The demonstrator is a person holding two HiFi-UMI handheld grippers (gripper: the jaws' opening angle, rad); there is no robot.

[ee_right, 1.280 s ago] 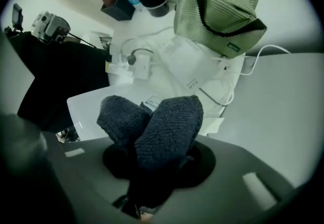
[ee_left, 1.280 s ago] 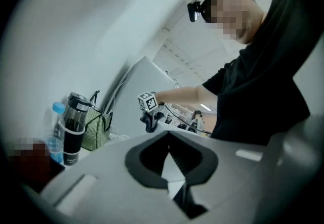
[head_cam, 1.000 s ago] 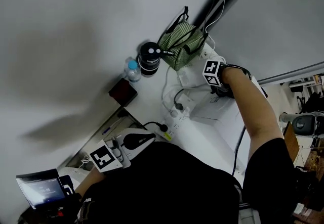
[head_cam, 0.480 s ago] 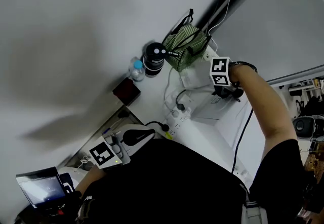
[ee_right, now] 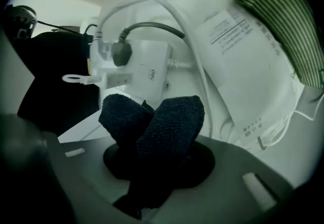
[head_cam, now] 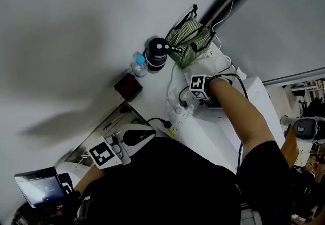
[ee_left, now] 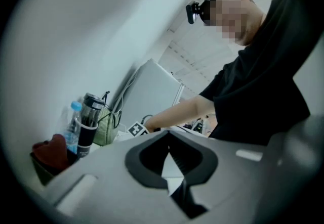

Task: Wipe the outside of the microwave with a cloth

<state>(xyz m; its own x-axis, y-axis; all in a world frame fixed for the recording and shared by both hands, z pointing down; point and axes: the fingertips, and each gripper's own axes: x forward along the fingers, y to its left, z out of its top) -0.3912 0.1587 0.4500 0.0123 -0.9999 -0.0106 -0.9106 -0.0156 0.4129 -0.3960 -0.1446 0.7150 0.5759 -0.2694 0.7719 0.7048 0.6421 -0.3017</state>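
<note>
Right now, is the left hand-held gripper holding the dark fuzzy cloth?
No, the dark fuzzy cloth is pinched in the right hand-held gripper, and the left hand-held gripper holds nothing.

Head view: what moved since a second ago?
The right claw, shut on the dark fuzzy cloth, slid away from the green striped bag, toward the white power strip. The left claw, the bag and the black tumbler stayed put.
</note>
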